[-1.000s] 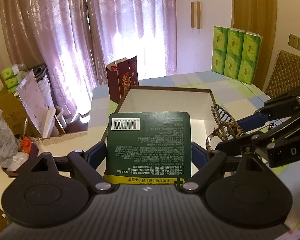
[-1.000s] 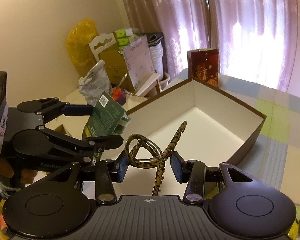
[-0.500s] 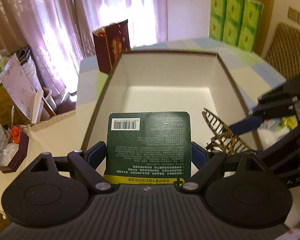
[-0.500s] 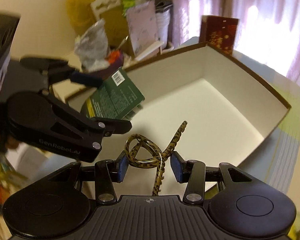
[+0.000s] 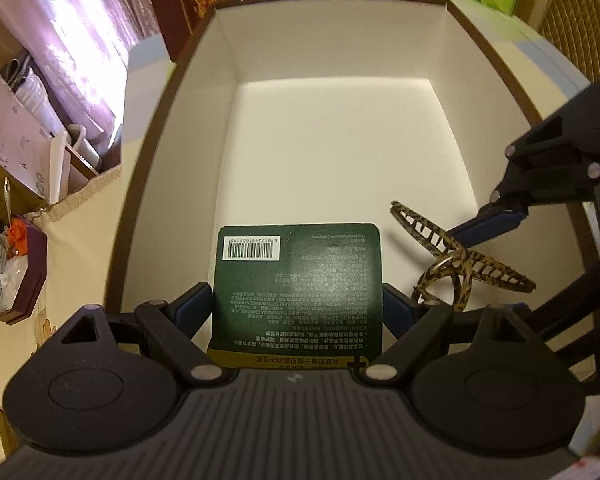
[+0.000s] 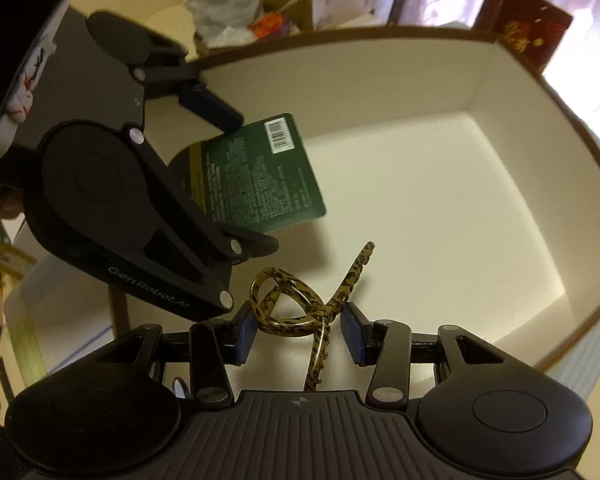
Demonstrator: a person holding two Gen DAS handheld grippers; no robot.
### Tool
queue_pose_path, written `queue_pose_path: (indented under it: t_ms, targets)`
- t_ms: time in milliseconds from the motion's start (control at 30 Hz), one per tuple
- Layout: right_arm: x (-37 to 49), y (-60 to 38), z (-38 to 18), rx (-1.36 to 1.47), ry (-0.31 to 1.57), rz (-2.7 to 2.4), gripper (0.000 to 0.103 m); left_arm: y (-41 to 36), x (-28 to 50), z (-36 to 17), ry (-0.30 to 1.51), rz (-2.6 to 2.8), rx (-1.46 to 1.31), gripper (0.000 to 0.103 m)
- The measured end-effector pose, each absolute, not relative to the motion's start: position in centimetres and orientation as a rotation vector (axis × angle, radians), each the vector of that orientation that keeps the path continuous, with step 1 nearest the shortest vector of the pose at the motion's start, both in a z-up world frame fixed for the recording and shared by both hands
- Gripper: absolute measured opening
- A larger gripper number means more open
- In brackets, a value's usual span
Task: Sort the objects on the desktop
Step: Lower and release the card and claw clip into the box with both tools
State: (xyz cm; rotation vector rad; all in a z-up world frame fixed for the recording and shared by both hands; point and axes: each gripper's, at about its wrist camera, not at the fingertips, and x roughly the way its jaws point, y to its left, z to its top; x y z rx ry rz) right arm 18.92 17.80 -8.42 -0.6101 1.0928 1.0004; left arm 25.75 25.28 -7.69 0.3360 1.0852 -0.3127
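on my left wrist view, the open box with white inside and brown rim fills the upper centre, and its floor is bare. my left gripper is clamped on the dark green packet at lower centre; the packet lies flat, long axis running up the frame, barcode end pointing into the box. at centre right my right gripper pinches the leopard hair claw above the box floor, teeth spread to left and right.

on my right wrist view, the pads grip the claw's looped handles at lower centre, teeth pointing away toward the far wall. the packet sits centre left, tilted.
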Motion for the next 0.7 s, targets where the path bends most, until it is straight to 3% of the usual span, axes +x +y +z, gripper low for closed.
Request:
queue_pose_path:
  t_ms: [233, 300, 367, 700]
  targets:
    - [19.3, 17.6, -9.6, -0.619, 1.136, 1.032, 0.045, 24.9, 26.5, -8.6, 1.129, -0.317, 0.356, 0.086]
    - [19.3, 17.3, -9.6, -0.625, 1.124, 1.025, 0.066, 25.0, 26.7, -8.7, 1.133, -0.318, 0.349, 0.086]
    - [19.2, 16.8, -9.5, -0.649, 1.083, 1.005, 0.074, 25.1, 26.6, -8.5, 1.125, -0.320, 0.340, 0.087]
    - [19.4, 14.6, -8.6, -0.586, 1.059, 0.997, 0.094, 25.0, 26.3, -6.9, 1.092, -0.302, 0.314, 0.094]
